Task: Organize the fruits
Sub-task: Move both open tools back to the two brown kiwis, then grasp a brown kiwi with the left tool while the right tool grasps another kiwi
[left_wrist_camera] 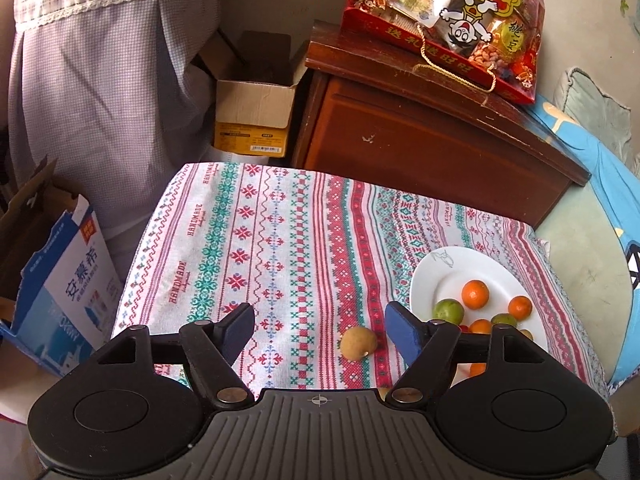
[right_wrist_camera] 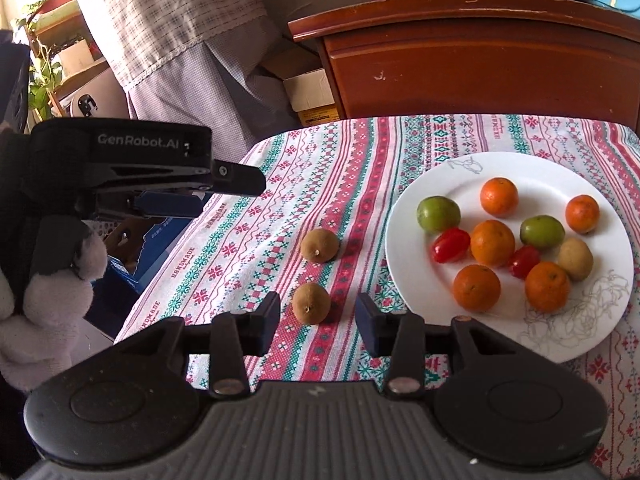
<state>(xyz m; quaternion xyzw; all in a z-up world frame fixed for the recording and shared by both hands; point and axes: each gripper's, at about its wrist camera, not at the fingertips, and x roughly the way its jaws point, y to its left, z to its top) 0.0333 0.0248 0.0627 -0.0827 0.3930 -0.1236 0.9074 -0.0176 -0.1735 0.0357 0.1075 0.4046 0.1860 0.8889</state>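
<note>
A white plate [right_wrist_camera: 592,320] on the patterned tablecloth [right_wrist_camera: 256,240] holds several small oranges [right_wrist_camera: 492,242], two green fruits [right_wrist_camera: 438,214], two red tomatoes [right_wrist_camera: 450,244] and one brown fruit [right_wrist_camera: 575,258]. Two brown fruits lie loose on the cloth left of the plate: a far one [right_wrist_camera: 320,244] and a near one [right_wrist_camera: 311,303]. My right gripper [right_wrist_camera: 318,320] is open, its jaws either side of the near brown fruit, just short of it. My left gripper [left_wrist_camera: 320,326] is open above the cloth; a brown fruit [left_wrist_camera: 358,343] lies between its fingers, nearer the right one. The plate [left_wrist_camera: 448,276] also shows at its right.
A brown wooden cabinet [left_wrist_camera: 420,136] stands behind the table with a red snack bag [left_wrist_camera: 444,20] on top. Cardboard boxes [left_wrist_camera: 252,120] and a blue carton [left_wrist_camera: 68,292] sit on the floor to the left. The left gripper's body [right_wrist_camera: 132,168] shows at the left of the right wrist view.
</note>
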